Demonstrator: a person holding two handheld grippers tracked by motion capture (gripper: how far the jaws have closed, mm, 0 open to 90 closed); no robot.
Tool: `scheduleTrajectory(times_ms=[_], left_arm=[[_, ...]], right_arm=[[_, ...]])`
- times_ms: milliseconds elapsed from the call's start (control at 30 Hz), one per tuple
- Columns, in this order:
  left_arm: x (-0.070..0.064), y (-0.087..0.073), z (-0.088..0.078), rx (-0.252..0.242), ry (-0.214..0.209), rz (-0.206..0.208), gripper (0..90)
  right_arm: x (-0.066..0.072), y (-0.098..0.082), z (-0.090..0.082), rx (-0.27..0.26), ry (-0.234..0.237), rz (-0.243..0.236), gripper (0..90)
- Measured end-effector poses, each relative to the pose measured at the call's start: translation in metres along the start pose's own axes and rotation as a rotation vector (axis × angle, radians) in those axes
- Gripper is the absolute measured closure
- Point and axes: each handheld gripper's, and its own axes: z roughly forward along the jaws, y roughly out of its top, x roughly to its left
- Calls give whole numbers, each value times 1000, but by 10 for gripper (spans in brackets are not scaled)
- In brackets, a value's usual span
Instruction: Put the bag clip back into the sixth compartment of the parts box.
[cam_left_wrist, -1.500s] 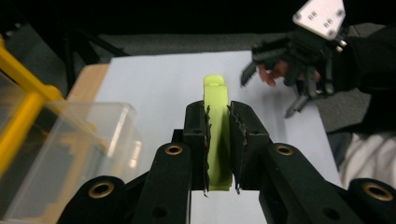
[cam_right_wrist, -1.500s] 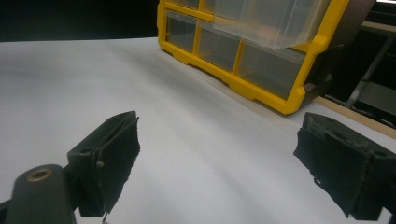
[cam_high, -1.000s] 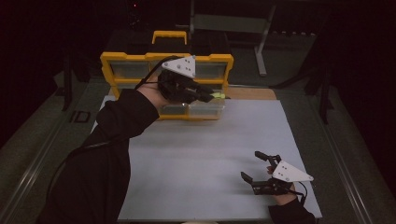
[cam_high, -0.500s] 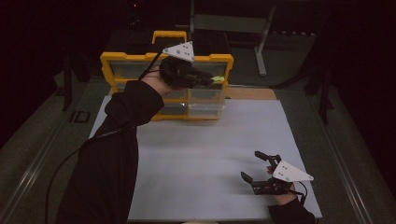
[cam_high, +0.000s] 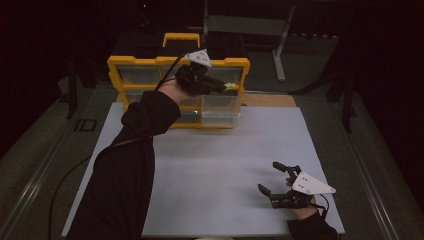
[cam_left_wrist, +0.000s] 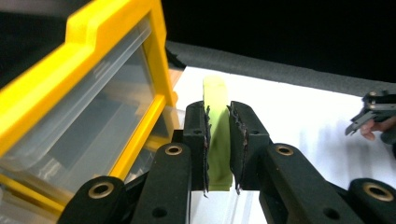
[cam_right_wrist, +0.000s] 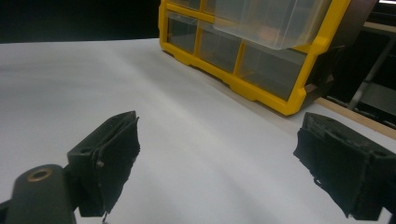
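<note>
Left gripper (cam_left_wrist: 218, 154) clamps a pale green block (cam_left_wrist: 216, 119) edge-on beside the yellow drawer organizer (cam_high: 131, 67) — probably lining up for the pulled-out clear drawer (cam_high: 220, 107). Right gripper (cam_high: 280, 183) rests on the white mat (cam_high: 225, 170), jaws spread wide and holding nothing — kept clear of the work.

The white mat (cam_high: 225, 170) lies open; the yellow organizer (cam_high: 135, 67) blocks its far edge, drawer (cam_high: 220, 107) seemingly protruding.

Left arm: your black-sleeved arm reaches far forward, raised above the table.
Left gripper (cam_left_wrist: 218, 140): your black two-jaw gripper has its jaws clamped together.
Right gripper (cam_high: 276, 177): it rests low near you, jaws spread wide, pointing left.
</note>
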Motion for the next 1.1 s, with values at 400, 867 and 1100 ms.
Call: scheduleTrajectory(times_ms=[400, 867, 1100], left_arm=[[4, -13, 21, 141, 29, -33, 788], [8, -22, 28, 174, 47, -96, 616], [3, -21, 22, 173, 43, -129, 192]], right_arm=[[0, 0, 0, 2, 3, 3, 129], [0, -1, 0, 4, 7, 4, 129], [0, -1, 0, 7, 10, 1, 129]])
